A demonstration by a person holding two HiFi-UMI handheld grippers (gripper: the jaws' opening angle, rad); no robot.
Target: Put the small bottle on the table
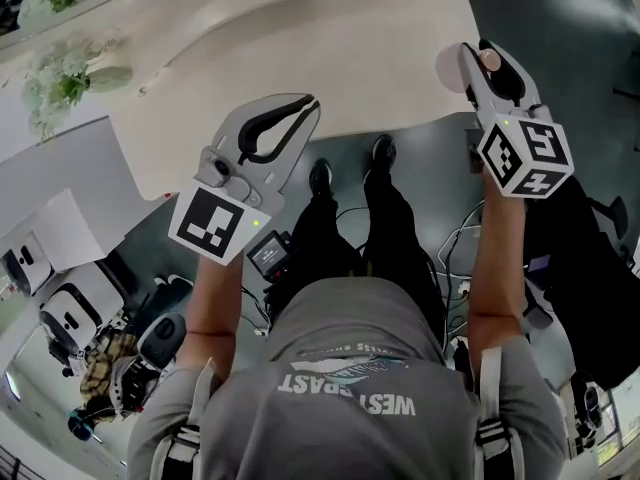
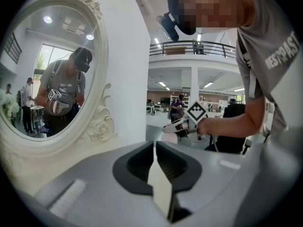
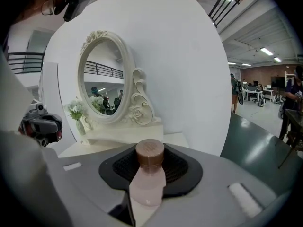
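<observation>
The small pink bottle (image 3: pixel 147 181) with a brown cap (image 3: pixel 150 154) is clamped between the jaws of my right gripper (image 3: pixel 149 174), cap pointing away from the camera. In the head view the right gripper (image 1: pixel 478 63) holds the bottle (image 1: pixel 453 68) just off the right end of the white table (image 1: pixel 330 48). My left gripper (image 1: pixel 308 104) hovers at the table's front edge, jaws shut with nothing in them; the left gripper view shows its jaws (image 2: pixel 155 145) meeting edge to edge.
An oval white-framed mirror (image 3: pixel 102 82) stands at the back of the table beside a vase of white flowers (image 3: pixel 77 115). A white wall panel (image 3: pixel 189 70) rises behind it. Dark floor with cables (image 1: pixel 455 258) lies below, and a dark chair (image 1: pixel 590 268) stands at the right.
</observation>
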